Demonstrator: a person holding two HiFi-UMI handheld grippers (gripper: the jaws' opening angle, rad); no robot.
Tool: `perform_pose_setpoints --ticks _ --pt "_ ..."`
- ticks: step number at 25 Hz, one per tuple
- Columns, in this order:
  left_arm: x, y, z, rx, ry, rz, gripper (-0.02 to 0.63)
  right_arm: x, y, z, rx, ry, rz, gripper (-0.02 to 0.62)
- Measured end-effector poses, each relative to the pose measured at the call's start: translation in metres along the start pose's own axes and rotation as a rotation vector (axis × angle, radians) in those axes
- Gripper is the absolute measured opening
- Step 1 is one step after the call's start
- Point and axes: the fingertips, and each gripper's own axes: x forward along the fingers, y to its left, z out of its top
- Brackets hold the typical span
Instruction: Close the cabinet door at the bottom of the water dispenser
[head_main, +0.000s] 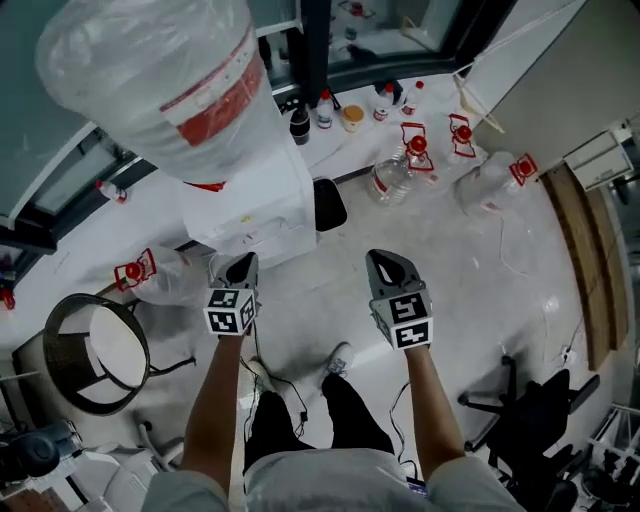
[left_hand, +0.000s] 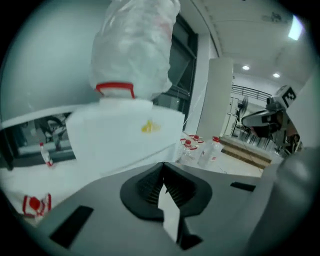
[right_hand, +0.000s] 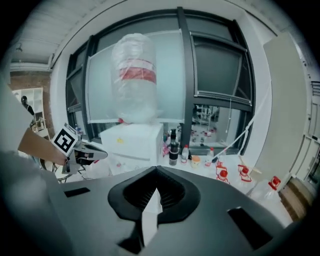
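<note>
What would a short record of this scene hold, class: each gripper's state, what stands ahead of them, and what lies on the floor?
left gripper: shut, nothing between the jaws
right gripper: shut, nothing between the jaws
ahead: white water dispenser with a plastic-wrapped bottle on top
floor: clear jugs with red caps, beyond the dispenser
cabinet door: not visible in these views
</note>
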Motion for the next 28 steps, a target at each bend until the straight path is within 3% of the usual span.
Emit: perform_pose_setpoints --ticks 3,8,13,20,28 --pt "-0.05 0.026 0.068 0.116 -0.071 -0.022 0.02 -0.008 0.026 0.072 -0.042 -0.064 -0.002 0.029" --pt "-0.129 0.047 0.182 0.216 -0.183 -0.062 0.02 -0.028 0.055 0.18 -0.161 -0.162 -0.006 0.029" --pt "-0.2 0.072 0.271 0.302 -0.306 0.005 0.02 -0.055 0.083 0.268 -0.242 -0.266 -0.019 0.028" --pt "-0.277 0.08 0.336 0.432 -0.428 0.089 0.02 -0.084 0.12 0.337 -0.328 -0.379 -0.021 0.028" --pt "-0.341 0.064 0.383 0.532 -0.526 0.115 0.02 -0.108 0.153 0.383 -0.422 -0.46 -0.013 0.028"
